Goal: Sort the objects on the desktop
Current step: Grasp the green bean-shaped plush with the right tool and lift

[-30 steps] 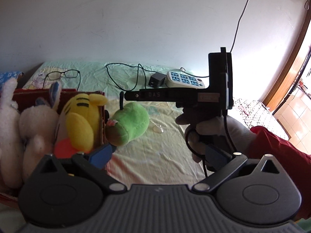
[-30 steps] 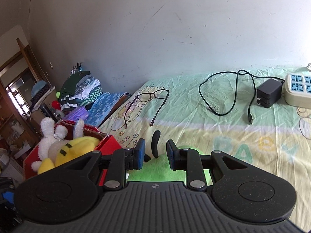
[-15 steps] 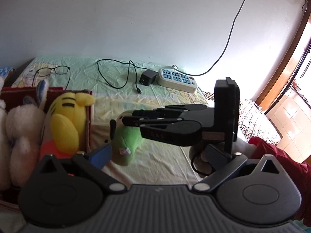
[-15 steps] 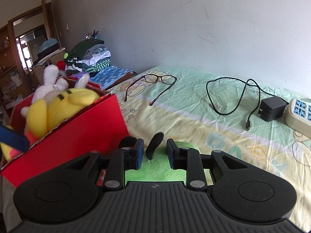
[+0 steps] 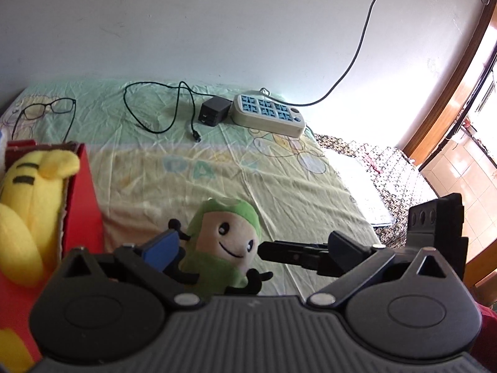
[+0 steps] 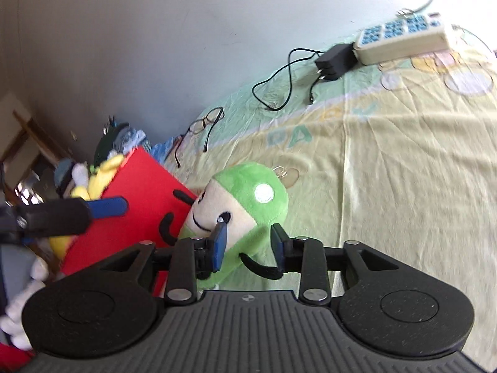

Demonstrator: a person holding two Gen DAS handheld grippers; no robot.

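A green plush toy (image 5: 223, 239) with a cream smiling face stands on the bedsheet, right beside a red box (image 5: 84, 205) that holds a yellow plush (image 5: 28, 192). My left gripper (image 5: 251, 244) is wide open, with the green toy between its fingers and untouched. My right gripper (image 6: 248, 244) straddles the green plush toy (image 6: 248, 192) low on its body. Its jaws are opening, and the blue pads stand off the fabric. In the left wrist view the right gripper (image 5: 267, 250) reaches in from the right, beside the toy's face.
Glasses (image 5: 46, 110), a black charger (image 5: 214, 112) with its cable, and a white power strip (image 5: 267, 116) lie at the far side of the bed by the wall. White plush toys fill the box's left part. The bed's edge drops off at the right.
The right gripper carried the green toy by its black arm down beside the red box, rolled, and spread its jaws. The left gripper moved in around the toy.
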